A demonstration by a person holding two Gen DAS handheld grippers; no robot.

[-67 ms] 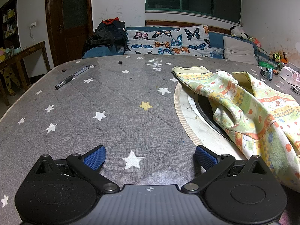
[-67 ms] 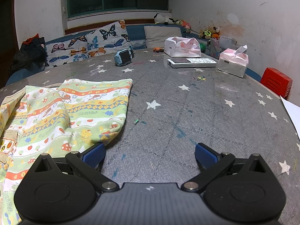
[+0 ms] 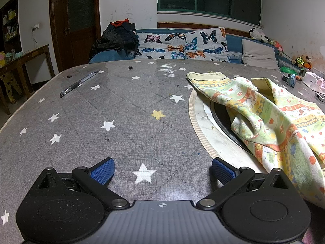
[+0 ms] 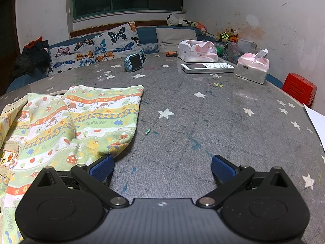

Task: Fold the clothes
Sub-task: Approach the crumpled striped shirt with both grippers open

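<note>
A child's garment in green, yellow and orange cartoon print lies rumpled on the grey star-patterned table cover. In the left wrist view it sits to the right, draped over a round pale mat with a dark ring. My left gripper is open over bare cover, left of the cloth, holding nothing. In the right wrist view the same garment spreads over the left half. My right gripper is open, and its left blue pad is at the cloth's near hem; contact is unclear.
A pen lies far left on the table. A blue smartwatch, a white remote, two tissue packs and a paper sheet occupy the right side. A butterfly-print sofa stands behind; a red stool is at right.
</note>
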